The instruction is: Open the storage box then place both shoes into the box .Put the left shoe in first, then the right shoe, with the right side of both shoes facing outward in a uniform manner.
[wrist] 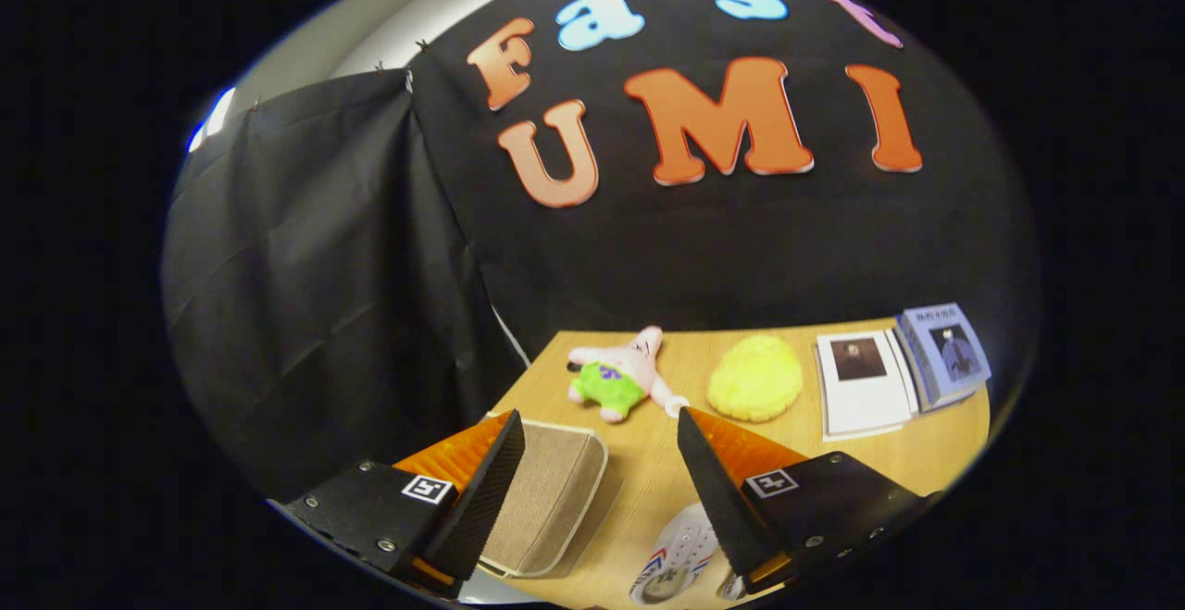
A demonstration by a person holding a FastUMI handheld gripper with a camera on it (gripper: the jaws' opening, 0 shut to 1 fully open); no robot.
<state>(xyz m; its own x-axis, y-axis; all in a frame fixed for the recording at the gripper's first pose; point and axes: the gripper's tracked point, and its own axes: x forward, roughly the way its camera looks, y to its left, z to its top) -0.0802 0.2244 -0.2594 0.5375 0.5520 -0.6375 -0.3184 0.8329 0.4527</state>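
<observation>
The hand-held gripper (pixel 600 429) is hovering open above the storage box (pixel 546 499), which is looking light and soft-sided, likely best gripped at its lid edge, with a shoe (pixel 680 550) lying just beside it.

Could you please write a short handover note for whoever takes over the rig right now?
Gripper: open, holding nothing, raised above the table.
Storage box: beige, lid shut, beside the left finger.
One shoe: white, partly hidden under the right finger.
Beyond the fingers: plush toy, yellow sponge, two books.
Done: nothing yet.
Left: open the box, put in the left shoe, then the right.
</observation>
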